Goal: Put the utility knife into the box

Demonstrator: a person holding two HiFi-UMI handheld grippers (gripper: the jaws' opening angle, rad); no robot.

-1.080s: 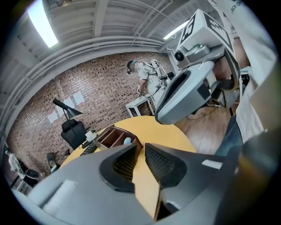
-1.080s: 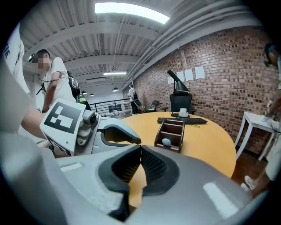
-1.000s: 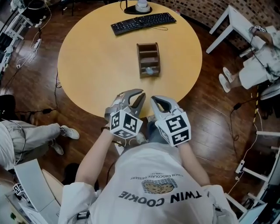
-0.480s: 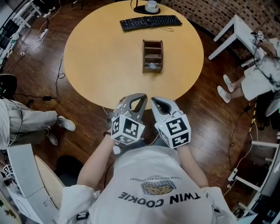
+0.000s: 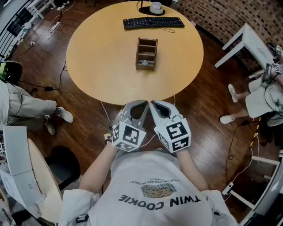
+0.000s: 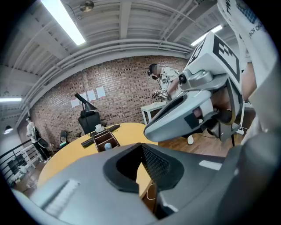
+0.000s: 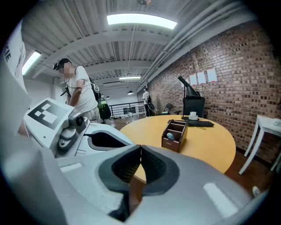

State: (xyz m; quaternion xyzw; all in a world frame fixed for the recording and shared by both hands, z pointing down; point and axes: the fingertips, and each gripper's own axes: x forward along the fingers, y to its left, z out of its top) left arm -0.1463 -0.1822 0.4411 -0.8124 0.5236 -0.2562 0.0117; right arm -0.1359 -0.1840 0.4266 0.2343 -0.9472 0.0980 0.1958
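A brown wooden box [image 5: 146, 53] with open compartments stands on the round yellow table [image 5: 93, 62]. A pale grey-blue rounded end [image 5: 144, 63] sticks up in its nearest compartment. I cannot tell whether it is the utility knife. The box [image 7: 175, 135] also shows in the right gripper view, with the same rounded end [image 7: 170, 136]. My left gripper [image 5: 140, 104] and right gripper [image 5: 154, 105] are side by side close to the body, short of the table's near edge. Both are shut with nothing between the jaws, as each gripper's own view also shows [image 6: 141, 149] [image 7: 140, 152].
A black keyboard [image 5: 153, 22] and a cup on a dark round base [image 5: 155, 7] lie at the table's far side. A white table [image 5: 250, 44] and a seated person [image 5: 265, 95] are at the right. Someone's legs [image 5: 31, 108] and floor cables are at the left.
Both grippers have drawn back from the table's near edge toward the body. The left jaws have come together. The box now looks farther away.
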